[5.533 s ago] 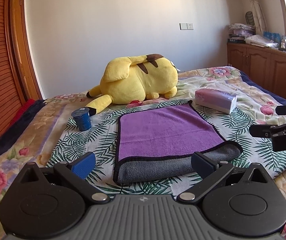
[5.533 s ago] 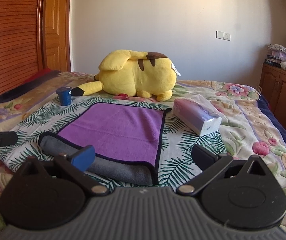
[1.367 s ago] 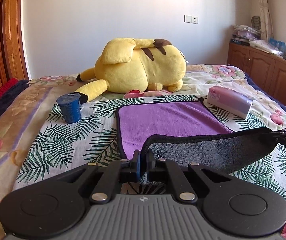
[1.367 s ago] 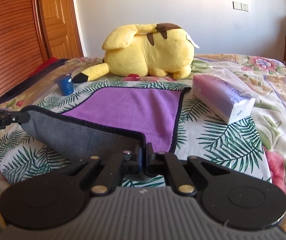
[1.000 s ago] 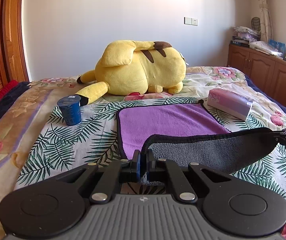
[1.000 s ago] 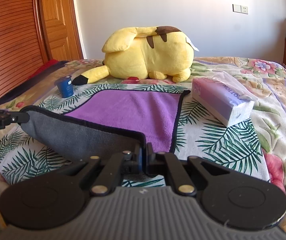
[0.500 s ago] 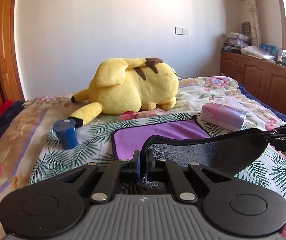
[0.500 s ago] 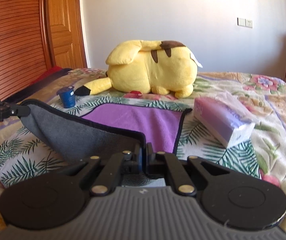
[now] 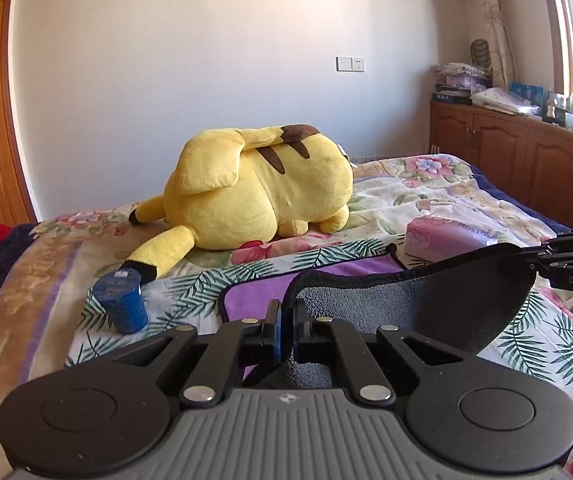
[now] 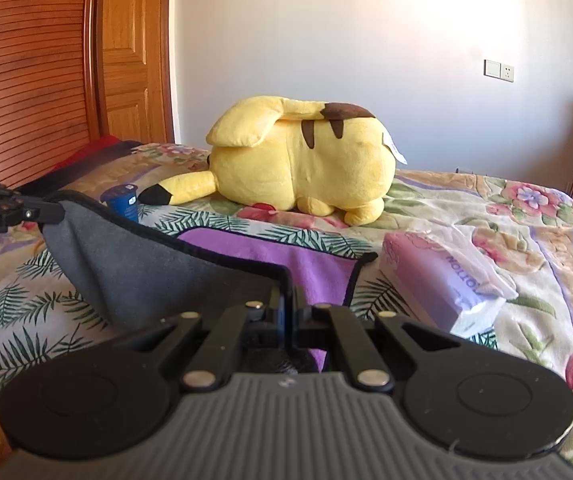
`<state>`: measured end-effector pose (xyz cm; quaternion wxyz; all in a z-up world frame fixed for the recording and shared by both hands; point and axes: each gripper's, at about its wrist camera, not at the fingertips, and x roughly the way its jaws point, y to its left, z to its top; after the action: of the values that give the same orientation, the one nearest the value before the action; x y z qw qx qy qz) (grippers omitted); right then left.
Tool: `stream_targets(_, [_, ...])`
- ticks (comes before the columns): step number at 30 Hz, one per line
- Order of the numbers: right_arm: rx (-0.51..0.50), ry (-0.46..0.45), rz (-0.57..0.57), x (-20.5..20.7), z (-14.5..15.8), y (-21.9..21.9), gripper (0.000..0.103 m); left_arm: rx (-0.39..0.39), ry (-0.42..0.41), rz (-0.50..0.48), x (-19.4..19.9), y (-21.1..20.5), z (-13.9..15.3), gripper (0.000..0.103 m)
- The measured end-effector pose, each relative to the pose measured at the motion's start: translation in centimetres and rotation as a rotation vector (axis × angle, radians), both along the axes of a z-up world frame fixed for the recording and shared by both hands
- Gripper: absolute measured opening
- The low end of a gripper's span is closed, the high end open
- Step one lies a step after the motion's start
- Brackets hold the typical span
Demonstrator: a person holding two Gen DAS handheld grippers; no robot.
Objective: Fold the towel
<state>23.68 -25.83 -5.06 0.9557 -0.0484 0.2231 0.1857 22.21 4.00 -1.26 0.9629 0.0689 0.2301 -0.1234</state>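
A towel, purple on top and grey underneath with a black hem, lies on the bed; its near edge is lifted, showing the grey side [image 9: 426, 304] [image 10: 146, 272]. My left gripper [image 9: 285, 312] is shut on the towel's near left corner. My right gripper [image 10: 286, 300] is shut on the near right corner. Each gripper shows in the other's view, the right one [image 9: 566, 256] and the left one [image 10: 14, 208], holding the raised edge taut above the bed. The purple part [image 10: 286, 256] still lies flat beyond.
A large yellow plush toy [image 9: 258, 196] lies behind the towel. A blue cup [image 9: 120, 302] stands to the left. A pink tissue pack [image 10: 442, 280] lies to the right. Wooden cabinets [image 9: 526, 160] line the right wall, a wooden door [image 10: 134, 52] the left.
Both grippers closed on the towel's near corners and have lifted the near edge higher and forward, so the grey underside now hangs over more of the purple side.
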Motion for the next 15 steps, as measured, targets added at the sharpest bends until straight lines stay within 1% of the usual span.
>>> stream_targets(4, [0.000,0.003,0.006,0.9,0.2,0.0,0.004,0.017,-0.005,-0.005,1.1,0.2,0.3,0.000])
stream_targets(10, [-0.053,-0.018,0.024,2.4,1.0,0.6,0.004,0.045,-0.018,0.000,2.6,0.5,0.8,0.000])
stream_targets(15, [-0.088,-0.040,0.034,3.8,1.9,0.9,0.004,0.053,-0.023,0.005,4.0,0.4,1.4,0.000])
